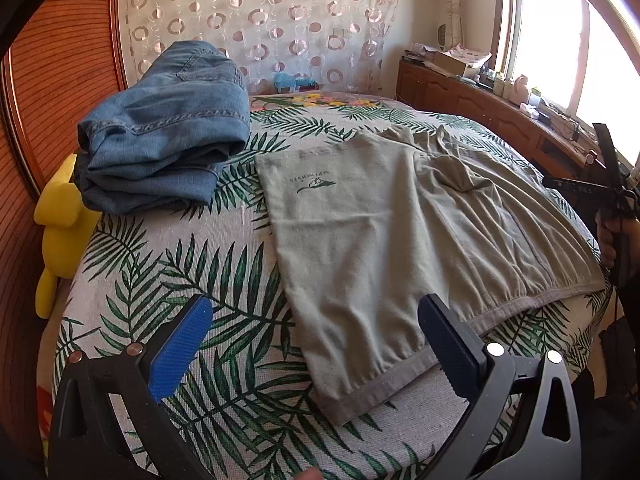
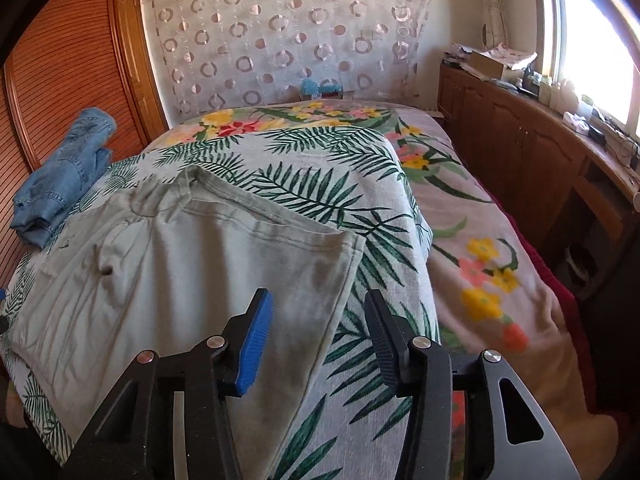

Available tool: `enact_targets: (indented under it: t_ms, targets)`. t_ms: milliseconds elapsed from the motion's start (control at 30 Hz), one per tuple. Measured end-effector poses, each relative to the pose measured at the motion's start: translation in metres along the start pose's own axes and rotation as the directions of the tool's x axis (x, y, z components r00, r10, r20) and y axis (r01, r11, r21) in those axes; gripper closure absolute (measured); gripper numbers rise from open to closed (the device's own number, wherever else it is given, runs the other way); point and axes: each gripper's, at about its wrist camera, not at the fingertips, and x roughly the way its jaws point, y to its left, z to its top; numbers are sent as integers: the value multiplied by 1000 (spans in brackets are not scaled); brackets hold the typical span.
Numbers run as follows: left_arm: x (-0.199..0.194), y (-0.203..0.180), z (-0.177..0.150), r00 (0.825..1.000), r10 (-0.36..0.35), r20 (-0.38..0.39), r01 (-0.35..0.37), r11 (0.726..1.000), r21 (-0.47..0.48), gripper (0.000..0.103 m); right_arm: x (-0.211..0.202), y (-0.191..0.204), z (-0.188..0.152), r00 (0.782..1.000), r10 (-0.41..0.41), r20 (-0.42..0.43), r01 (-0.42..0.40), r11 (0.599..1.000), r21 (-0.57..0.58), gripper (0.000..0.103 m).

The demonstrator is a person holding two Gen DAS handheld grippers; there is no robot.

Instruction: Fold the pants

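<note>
Grey-green pants (image 1: 360, 232) lie flat on the leaf-print bed cover (image 1: 180, 280), legs together and a small dark logo on top. The cuff end (image 1: 360, 392) points at my left gripper (image 1: 316, 308), which hovers just above it, open wide, with nothing pressed between the blue pads. In the right wrist view the waist end of the pants (image 2: 180, 264) fills the lower left. My right gripper (image 2: 318, 298) hangs over the waist corner (image 2: 344, 240). Its pads stand partly apart, with the fabric edge below the gap and not pinched.
Folded blue jeans (image 1: 168, 128) sit at the bed's far left, next to a yellow plush toy (image 1: 60, 216) and a wooden wardrobe (image 1: 52, 80). A flowered blanket (image 2: 480, 248) covers the right side. A cluttered wooden cabinet (image 2: 520, 152) runs under the window.
</note>
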Motion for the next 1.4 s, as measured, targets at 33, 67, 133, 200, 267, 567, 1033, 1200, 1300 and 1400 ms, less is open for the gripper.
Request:
enact_targets:
  t_ms: [33,67,133,200,267,567,1033,1200,1300,1400]
  targets:
    - [0,1,-1,1000,-4,-4,4,1000,-3,1,3,-1,5,1000,-5,-10,5,1000,7,55]
    - [0,3,-2,1000,-10,-7,10,1000,-7,1,6,-1,9,1000,-9,-21,9,1000,12,57]
    - [0,5,-5,1000,-17,-11,17,1000,-9,4,9,-1,15,999,-11,-41,12,1000,24,61]
    - [0,6,-9,1000,-20,-19,20,1000,-8,8,10,0,20,998,-8,-59,10,999,38,66]
    - [-1,6,-13,999,-35,-26,35,999,-8,17,8,2,23,998,-1,-59,4,999,43,69]
    - [-6,5,-24,995,-85,-54,85,996,-7,44,-21,23,21,997,-15,-73,14,1000,-19,99]
    - [-16,4,-34,994,-90,-67,90,996,-8,62,-51,24,1,996,-68,-49,69,997,21,100]
    - [-19,2,-36,993,-96,-70,96,995,-2,68,-49,22,-1,996,-77,-49,78,997,13,100]
    - [-18,1,-34,991,-113,-72,113,994,-1,78,-42,22,0,994,-97,-50,96,995,-8,97]
    - [-16,0,-32,989,-131,-75,131,991,0,93,-18,16,15,994,-98,-51,97,995,-20,90]
